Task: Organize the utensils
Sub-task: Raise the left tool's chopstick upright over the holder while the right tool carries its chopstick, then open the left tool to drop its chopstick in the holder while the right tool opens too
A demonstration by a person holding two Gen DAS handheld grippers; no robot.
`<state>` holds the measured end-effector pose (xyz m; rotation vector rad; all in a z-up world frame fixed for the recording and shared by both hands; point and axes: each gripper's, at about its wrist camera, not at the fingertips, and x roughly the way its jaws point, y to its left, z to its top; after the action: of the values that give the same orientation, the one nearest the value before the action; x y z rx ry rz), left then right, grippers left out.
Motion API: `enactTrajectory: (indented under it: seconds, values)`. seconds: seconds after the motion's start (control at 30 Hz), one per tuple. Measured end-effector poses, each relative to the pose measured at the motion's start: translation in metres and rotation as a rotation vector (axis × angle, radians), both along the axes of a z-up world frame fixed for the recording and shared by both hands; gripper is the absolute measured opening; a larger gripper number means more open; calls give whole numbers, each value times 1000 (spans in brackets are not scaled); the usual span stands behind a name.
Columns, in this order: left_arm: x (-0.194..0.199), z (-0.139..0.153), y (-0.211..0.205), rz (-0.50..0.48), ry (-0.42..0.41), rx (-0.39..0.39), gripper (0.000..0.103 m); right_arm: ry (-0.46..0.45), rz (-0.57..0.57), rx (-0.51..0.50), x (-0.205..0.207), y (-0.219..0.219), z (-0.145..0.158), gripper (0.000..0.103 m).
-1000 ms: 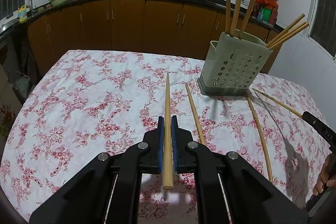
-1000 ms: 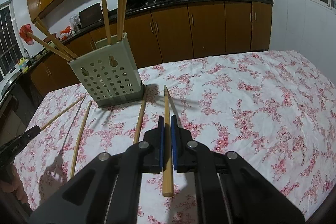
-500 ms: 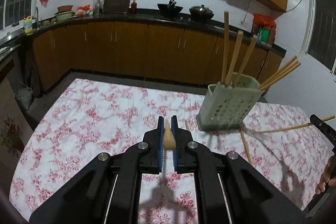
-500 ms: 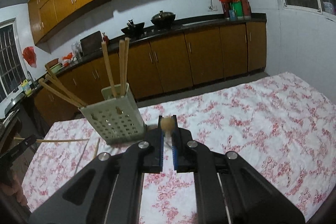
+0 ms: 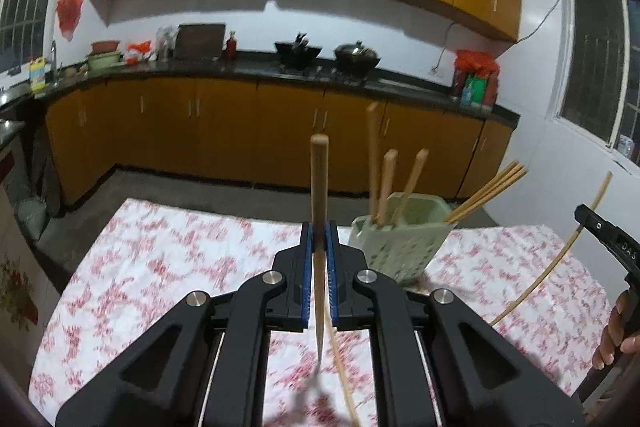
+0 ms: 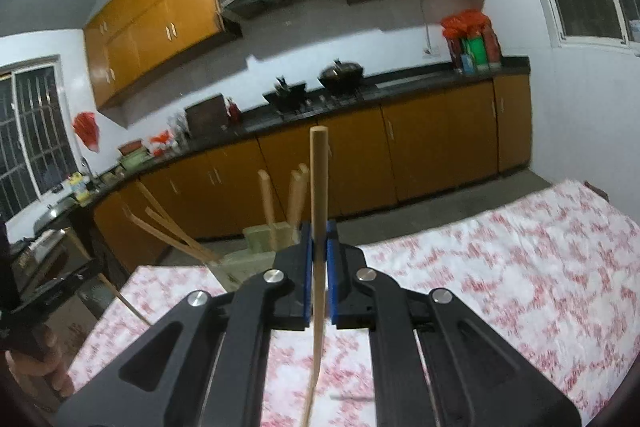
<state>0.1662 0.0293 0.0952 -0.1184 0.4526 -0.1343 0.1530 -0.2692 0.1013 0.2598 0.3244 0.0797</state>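
My left gripper [image 5: 319, 239] is shut on a wooden chopstick [image 5: 319, 183] that now stands upright, thick end up, above the floral table. My right gripper [image 6: 319, 239] is shut on another wooden chopstick [image 6: 319, 179], also upright. The pale green perforated utensil holder [image 5: 396, 247] stands ahead right of the left gripper with several chopsticks in it; it shows partly hidden behind the right gripper [image 6: 260, 247]. The right gripper and its chopstick [image 5: 560, 251] appear at the left view's right edge. One more chopstick [image 5: 340, 367] lies on the table under the left gripper.
The table carries a red floral cloth [image 5: 160, 259]. Behind it run orange kitchen cabinets [image 5: 224, 131] and a dark counter with woks [image 5: 356, 53]. The person's hand [image 5: 616, 335] shows at the right edge.
Both grippers have lifted their chopsticks off the table and swung them from lying flat to upright. The views tilted up and are motion blurred.
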Motion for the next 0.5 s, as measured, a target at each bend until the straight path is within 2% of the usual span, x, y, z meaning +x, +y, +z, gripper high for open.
enactTrajectory:
  seconds: [0.3, 0.5]
  values:
    - [0, 45, -27, -66, -124, -51, 7, -154, 23, 14, 6, 17, 50, 8]
    - [17, 84, -51, -65, -264, -76, 7, -277, -3, 12, 23, 29, 83, 8]
